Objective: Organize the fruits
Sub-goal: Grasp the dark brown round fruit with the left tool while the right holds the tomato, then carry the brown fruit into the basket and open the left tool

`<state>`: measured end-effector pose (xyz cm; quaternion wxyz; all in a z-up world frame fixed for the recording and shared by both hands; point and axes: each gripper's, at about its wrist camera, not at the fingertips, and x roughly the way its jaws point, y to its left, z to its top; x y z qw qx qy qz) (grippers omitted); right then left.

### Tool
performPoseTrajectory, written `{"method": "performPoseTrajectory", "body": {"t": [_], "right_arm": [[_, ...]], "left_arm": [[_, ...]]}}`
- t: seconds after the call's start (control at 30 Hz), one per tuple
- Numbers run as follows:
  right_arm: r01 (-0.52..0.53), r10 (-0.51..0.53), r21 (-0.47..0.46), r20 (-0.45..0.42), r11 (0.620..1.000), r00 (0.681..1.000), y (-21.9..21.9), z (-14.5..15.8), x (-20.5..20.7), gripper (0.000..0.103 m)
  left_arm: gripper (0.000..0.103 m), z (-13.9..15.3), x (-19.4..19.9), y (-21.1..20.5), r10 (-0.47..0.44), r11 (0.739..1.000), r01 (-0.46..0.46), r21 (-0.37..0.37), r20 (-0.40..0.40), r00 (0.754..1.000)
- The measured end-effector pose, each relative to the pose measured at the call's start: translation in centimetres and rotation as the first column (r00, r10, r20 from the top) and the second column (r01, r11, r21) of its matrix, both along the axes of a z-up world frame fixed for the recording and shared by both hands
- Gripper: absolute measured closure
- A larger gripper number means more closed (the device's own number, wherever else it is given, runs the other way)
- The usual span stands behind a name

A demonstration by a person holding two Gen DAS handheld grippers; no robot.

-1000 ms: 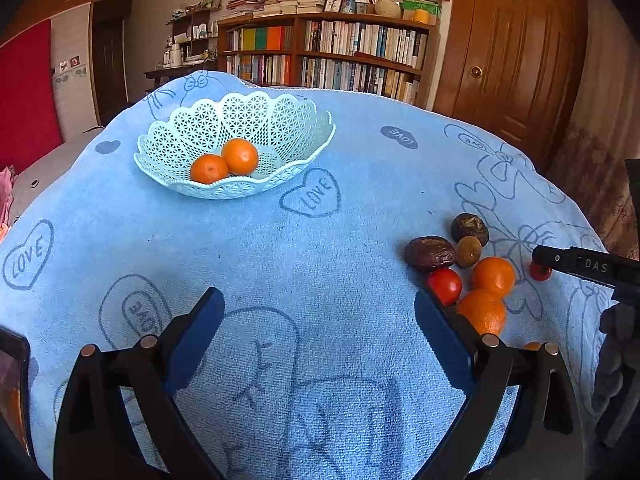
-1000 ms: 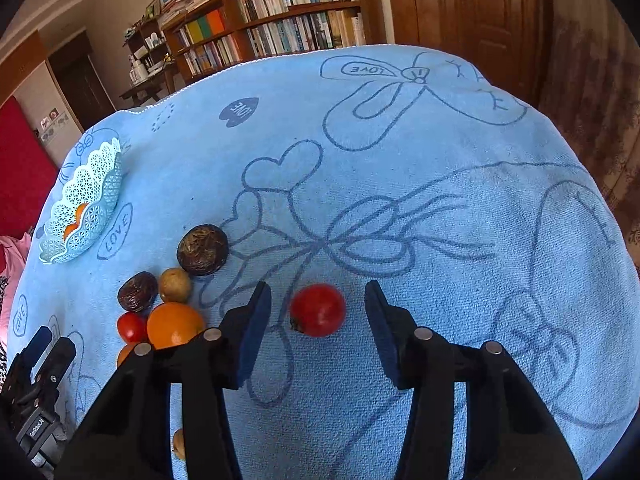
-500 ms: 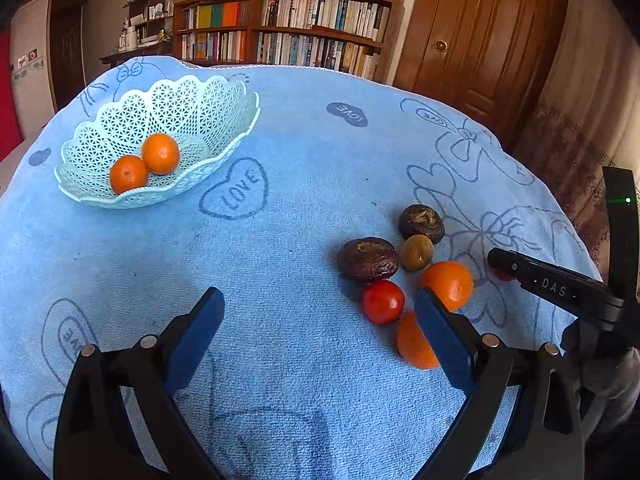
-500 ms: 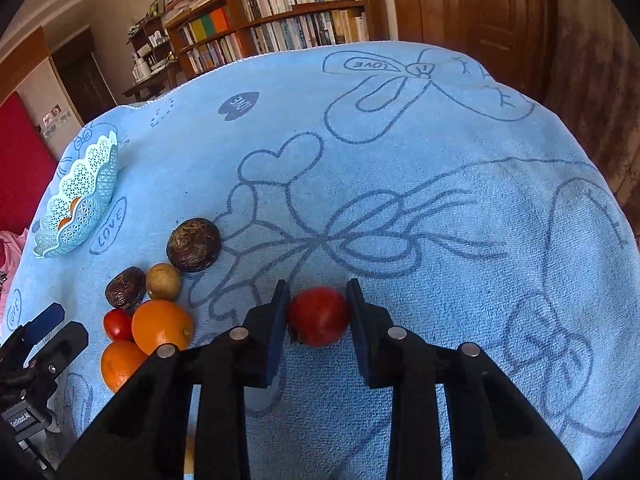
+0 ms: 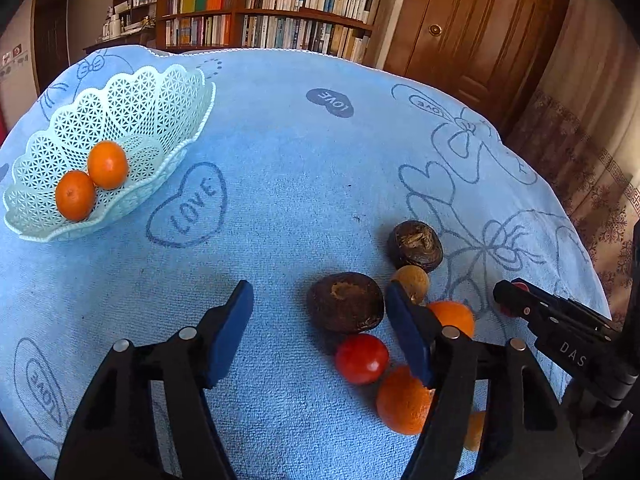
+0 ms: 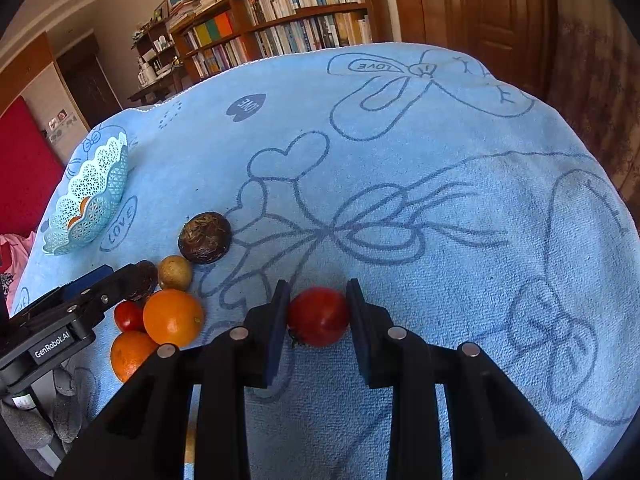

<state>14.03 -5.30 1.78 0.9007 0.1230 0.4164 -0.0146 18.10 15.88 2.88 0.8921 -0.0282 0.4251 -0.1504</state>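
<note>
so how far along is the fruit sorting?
Early. Done: two oranges lie in the lattice basket. In hand: right gripper is shut on a red tomato; left gripper is open over the pile. Left: two dark fruits, a tan one, a tomato and at least two oranges on the blue cloth.

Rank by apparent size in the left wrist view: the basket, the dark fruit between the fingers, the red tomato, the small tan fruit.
1. basket
2. dark fruit
3. red tomato
4. small tan fruit, partly hidden by a finger, so unsure; the tomato is also nearer the camera.
</note>
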Motion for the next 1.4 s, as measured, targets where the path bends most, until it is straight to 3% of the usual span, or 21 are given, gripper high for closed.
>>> {"method": "performPoseTrajectory", "body": {"t": [0.07, 0.3, 0.43, 0.47, 0.9, 1.4], "right_arm": [[-0.003, 0.003, 0.0, 0.0, 1.0, 1.0, 0.1, 0.0, 0.0, 0.073], [-0.012, 0.012, 0.004, 0.005, 1.0, 1.0, 0.4, 0.0, -0.2, 0.073], [-0.013, 0.014, -0.003, 0.011, 1.0, 1.0, 0.6, 0.1, -0.2, 0.073], [-0.012, 0.012, -0.003, 0.013, 1.0, 1.0, 0.6, 0.1, -0.3, 0.074], [0.01, -0.011, 0.018, 0.039, 1.0, 0.999, 0.0, 0.5, -0.7, 0.074], [0.02, -0.021, 0.026, 0.045, 0.999, 0.999, -0.2, 0.6, -0.7, 0.074]], "left_arm": [[0.038, -0.4, 0.3, 0.0, -0.021, 0.999, 0.021, -0.028, -0.025, 0.999], [0.04, -0.7, 0.3, -0.5, -0.032, 0.999, 0.031, -0.016, -0.03, 0.999], [0.06, -0.7, 0.2, -0.4, -0.045, 0.999, 0.044, -0.032, -0.03, 0.999], [0.061, -0.6, 0.0, -0.3, -0.05, 0.998, 0.048, -0.046, -0.028, 0.998], [0.061, 2.1, -1.3, 1.0, 0.037, 0.999, -0.035, -0.022, 0.11, 0.993], [0.061, 5.4, 0.0, 5.5, 0.197, 0.98, -0.194, -0.034, 0.207, 0.958]]}}
